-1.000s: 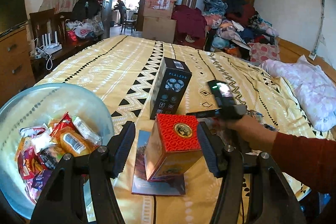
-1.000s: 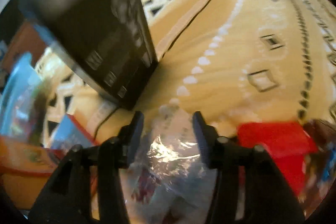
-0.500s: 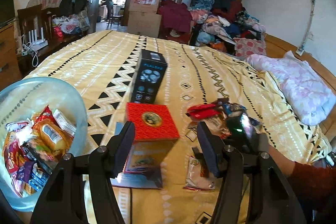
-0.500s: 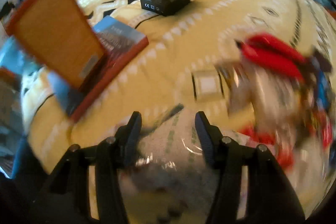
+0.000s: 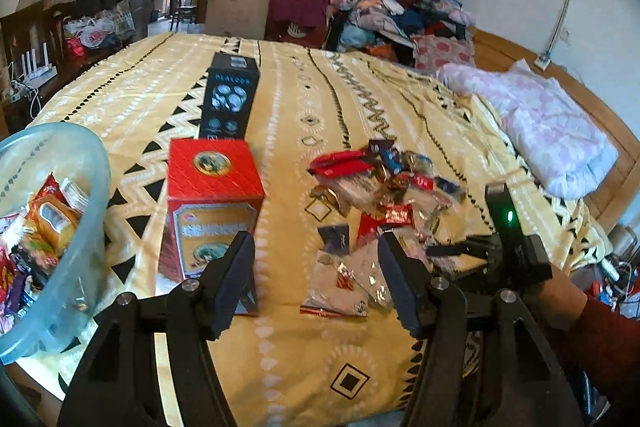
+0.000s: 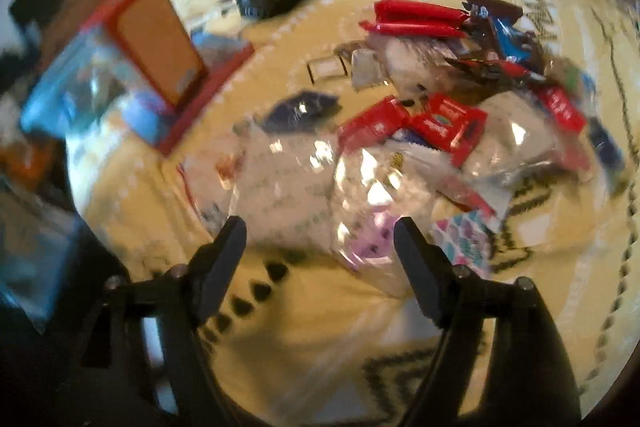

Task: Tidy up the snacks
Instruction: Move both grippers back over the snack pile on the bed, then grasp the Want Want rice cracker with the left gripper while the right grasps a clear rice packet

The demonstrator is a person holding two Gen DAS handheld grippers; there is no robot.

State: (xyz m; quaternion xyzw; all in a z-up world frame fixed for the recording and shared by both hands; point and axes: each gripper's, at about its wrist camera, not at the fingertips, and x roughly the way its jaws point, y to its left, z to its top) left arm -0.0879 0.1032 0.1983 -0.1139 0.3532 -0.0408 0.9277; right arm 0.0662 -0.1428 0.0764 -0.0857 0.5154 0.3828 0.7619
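**Shiny wrappers lying under two open claws**

Crinkly snack packets (image 6: pixel 420 99) are lying heaped on the bed (image 5: pixel 280 359). The right claw (image 6: pixel 320 243), jaws just opening and gripping nothing, is hanging above them. The left claw (image 5: pixel 316 267) is gaping empty, between the red box (image 5: pixel 212 203) and the pile.

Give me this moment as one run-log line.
left gripper: open, empty | right gripper: open, jaws just widened, above loose snack pile | clear bowl: part-filled | red box, black box: upright
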